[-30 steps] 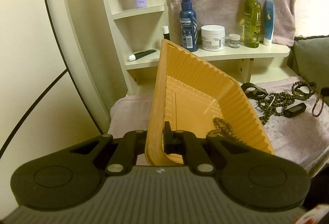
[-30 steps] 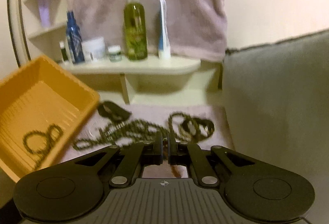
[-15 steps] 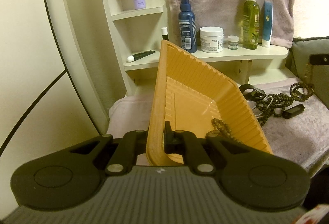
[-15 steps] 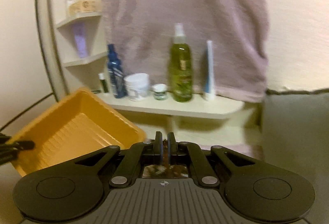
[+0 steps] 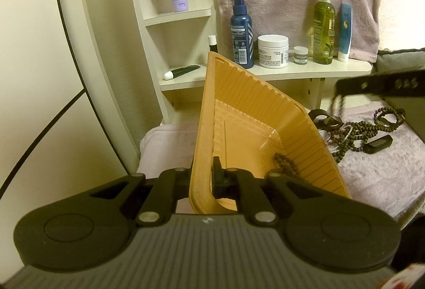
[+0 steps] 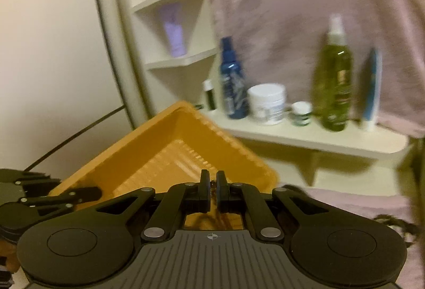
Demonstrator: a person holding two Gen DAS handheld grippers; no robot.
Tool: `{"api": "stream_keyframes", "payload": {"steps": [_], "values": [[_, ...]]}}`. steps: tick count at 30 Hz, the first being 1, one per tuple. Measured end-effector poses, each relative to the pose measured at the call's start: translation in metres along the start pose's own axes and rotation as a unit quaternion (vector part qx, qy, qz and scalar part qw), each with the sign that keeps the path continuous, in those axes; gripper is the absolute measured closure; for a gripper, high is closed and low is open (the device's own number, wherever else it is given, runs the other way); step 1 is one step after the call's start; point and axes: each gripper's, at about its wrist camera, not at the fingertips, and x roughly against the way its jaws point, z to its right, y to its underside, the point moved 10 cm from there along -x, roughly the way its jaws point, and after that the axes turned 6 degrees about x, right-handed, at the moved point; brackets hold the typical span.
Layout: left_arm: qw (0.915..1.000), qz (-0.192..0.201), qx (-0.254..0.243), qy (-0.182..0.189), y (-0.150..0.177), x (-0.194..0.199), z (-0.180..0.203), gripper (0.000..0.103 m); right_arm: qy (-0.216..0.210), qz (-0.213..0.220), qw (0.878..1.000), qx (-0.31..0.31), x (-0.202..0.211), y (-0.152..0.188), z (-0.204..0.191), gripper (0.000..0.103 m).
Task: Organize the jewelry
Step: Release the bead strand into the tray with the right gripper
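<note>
Left gripper (image 5: pixel 203 178) clamps the light, stiff orange tray (image 5: pixel 247 113) by its rim, while right gripper (image 6: pixel 212 192) pinches a limp, dangling bead strand (image 6: pixel 212 220), best held mid-loop.

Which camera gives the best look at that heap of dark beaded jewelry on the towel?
The left wrist view: the beaded jewelry lies sharp and spread out beside the orange tray. The right wrist view is blurred and catches only a dark scrap at its right edge.

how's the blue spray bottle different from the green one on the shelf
The blue spray bottle is opaque, shorter and dark-capped; the green spray bottle is see-through, taller, with a white nozzle. Blue stands left of the white cream jar, green right. Both stand upright on the shelf.
</note>
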Motion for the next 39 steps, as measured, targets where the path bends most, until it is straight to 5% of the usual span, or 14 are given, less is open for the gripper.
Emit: {"api": "stream_keyframes", "payload": {"steps": [10,12,14,28,39], "values": [[1.0,-0.001,0.001,0.0,0.0,0.0,0.0,0.097,-0.053,-0.054,0.997,0.007,-0.031,0.031,-0.026,0.097],[1.0,-0.001,0.001,0.0,0.0,-0.001,0.0,0.097,-0.048,-0.055,0.997,0.0,-0.029,0.034,-0.021,0.088],[1.0,-0.001,0.001,0.0,0.0,0.0,0.0,0.097,-0.041,-0.047,0.998,-0.011,-0.022,0.034,-0.013,0.068],[1.0,-0.002,-0.001,-0.002,0.0,-0.002,-0.001,0.097,0.116,-0.065,0.99,-0.054,0.03,0.098,0.073,0.066],[1.0,-0.002,-0.005,-0.005,-0.001,-0.002,0.0,0.097,0.185,-0.087,0.975,-0.084,0.048,0.136,0.126,0.061]]}}
